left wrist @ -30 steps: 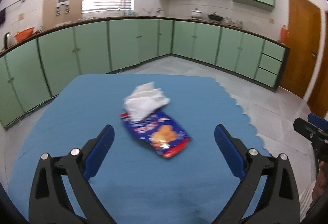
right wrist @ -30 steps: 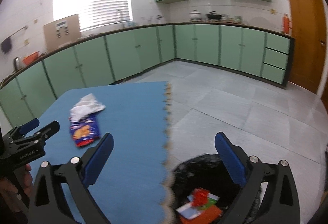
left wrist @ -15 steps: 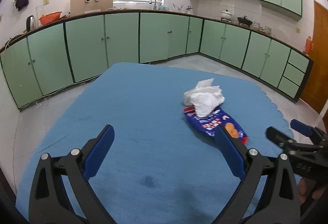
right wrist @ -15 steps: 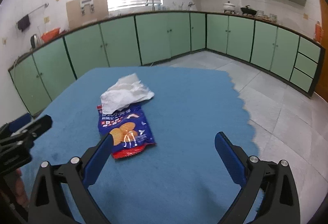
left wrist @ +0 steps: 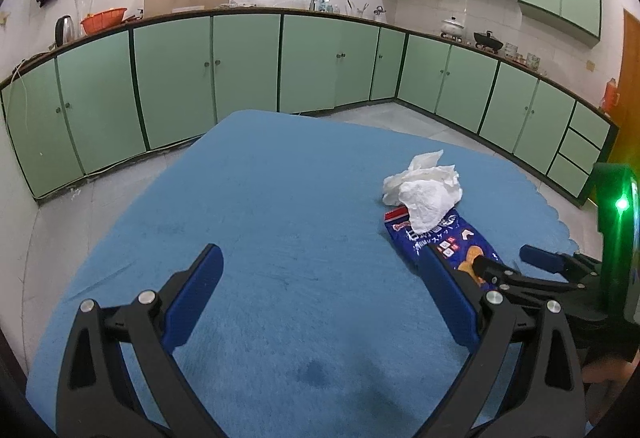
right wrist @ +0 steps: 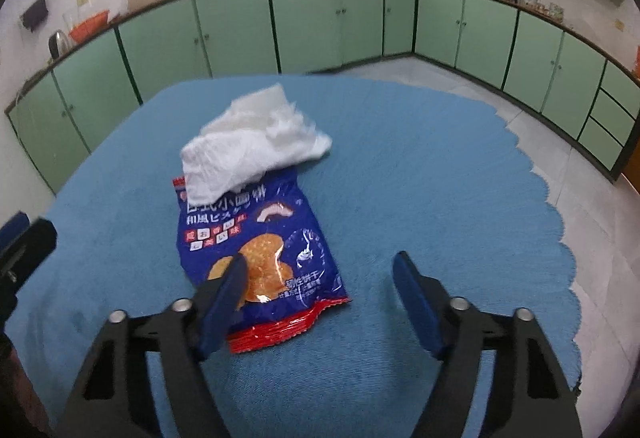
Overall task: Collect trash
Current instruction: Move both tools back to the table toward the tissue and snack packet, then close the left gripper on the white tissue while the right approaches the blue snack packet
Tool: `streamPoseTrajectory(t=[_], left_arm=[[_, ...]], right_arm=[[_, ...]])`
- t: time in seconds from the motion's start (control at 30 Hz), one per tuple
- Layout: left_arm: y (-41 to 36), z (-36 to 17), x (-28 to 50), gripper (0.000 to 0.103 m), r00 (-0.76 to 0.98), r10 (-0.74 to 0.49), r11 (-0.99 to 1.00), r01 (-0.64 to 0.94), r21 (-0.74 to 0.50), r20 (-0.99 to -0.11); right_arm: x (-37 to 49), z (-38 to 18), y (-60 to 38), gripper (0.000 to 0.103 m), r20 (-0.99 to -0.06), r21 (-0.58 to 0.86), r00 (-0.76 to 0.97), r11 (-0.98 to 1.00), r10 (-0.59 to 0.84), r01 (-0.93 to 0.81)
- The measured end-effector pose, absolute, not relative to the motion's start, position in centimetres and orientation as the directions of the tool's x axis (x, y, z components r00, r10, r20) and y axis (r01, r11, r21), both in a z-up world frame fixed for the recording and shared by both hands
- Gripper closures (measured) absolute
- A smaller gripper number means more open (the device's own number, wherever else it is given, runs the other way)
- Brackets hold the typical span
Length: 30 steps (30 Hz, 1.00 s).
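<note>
A blue snack wrapper (right wrist: 260,238) with a red end lies flat on the blue table mat (right wrist: 420,177). A crumpled white tissue (right wrist: 252,141) rests on its far end. My right gripper (right wrist: 320,270) is open, low over the wrapper's near end, its left finger above the bag. In the left wrist view the wrapper (left wrist: 444,238) and the tissue (left wrist: 424,189) lie to the right. My left gripper (left wrist: 320,266) is open and empty over bare mat, left of the trash. The right gripper (left wrist: 516,266) shows there at the wrapper's near end.
Green kitchen cabinets (left wrist: 248,65) run along the walls behind the table. The mat's scalloped right edge (right wrist: 560,234) borders grey tiled floor (right wrist: 600,173). A dark stain (left wrist: 316,374) marks the mat near my left gripper.
My right gripper swung from the black trash bag on the floor to the table and came close over the wrapper. My left gripper turned left, so the trash now lies to its right.
</note>
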<state>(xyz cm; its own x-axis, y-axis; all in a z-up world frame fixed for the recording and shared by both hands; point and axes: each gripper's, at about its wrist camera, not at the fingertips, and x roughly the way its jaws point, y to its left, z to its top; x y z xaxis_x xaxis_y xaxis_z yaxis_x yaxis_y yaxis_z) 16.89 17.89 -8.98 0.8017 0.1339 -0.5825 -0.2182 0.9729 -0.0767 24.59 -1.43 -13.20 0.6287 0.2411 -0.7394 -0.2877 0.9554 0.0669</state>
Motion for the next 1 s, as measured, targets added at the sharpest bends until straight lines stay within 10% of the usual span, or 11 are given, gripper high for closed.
streamPoseTrajectory(t=[0.37, 0.9, 1.0], left_arm=[[19.8, -10.6, 19.0, 0.008, 0.735, 0.150, 0.959, -0.271, -0.084, -0.661], [17.7, -10.2, 19.6, 0.008, 0.747, 0.117, 0.971, -0.226, -0.084, -0.654], [17.0, -10.3, 19.7, 0.008, 0.747, 0.112, 0.974, -0.212, -0.076, -0.655]], right_arm=[[24.0, -13.3, -1.1, 0.086, -0.744, 0.076, 0.607, 0.938, 0.278, -0.337], [20.0, -11.0, -6.1, 0.092, -0.724, 0.096, 0.618, 0.932, 0.307, -0.350], [20.2, -11.1, -5.8, 0.072, -0.736, 0.092, 0.604, 0.929, 0.305, -0.358]])
